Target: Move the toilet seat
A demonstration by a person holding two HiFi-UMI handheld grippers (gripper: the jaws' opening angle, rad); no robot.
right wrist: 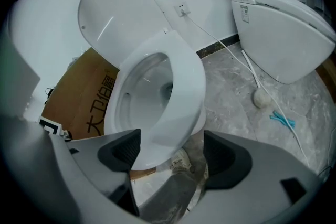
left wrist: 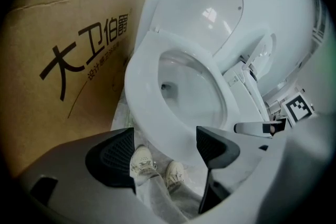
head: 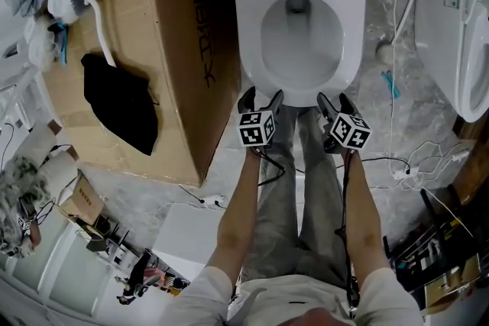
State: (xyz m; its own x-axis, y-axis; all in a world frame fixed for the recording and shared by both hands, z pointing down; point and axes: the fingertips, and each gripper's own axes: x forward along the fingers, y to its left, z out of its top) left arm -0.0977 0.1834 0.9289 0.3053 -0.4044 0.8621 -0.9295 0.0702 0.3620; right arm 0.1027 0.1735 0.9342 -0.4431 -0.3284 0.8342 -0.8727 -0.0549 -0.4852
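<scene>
Left tool (head: 261,97): jaws spread wide, nothing held. Right tool (head: 335,99): jaws spread wide, nothing held.
Toilet seat (head: 248,42): white, lying down on the bowl, front rim just ahead of both tools' tips.
Lid (left wrist: 202,2): raised, beyond the seat.
Trouser legs (head: 306,202) and shoes (left wrist: 142,162): beneath the tools.
Cardboard box (head: 183,34): printed, outward of the left tool.
Second toilet (head: 458,34): outward of the right tool, on the marbled floor (head: 405,118).

The person wears a white short-sleeved shirt (head: 260,298), grey trousers (head: 283,210) and pale laced sneakers (left wrist: 143,161); thin black cables (head: 346,210) trail beside the forearms.
</scene>
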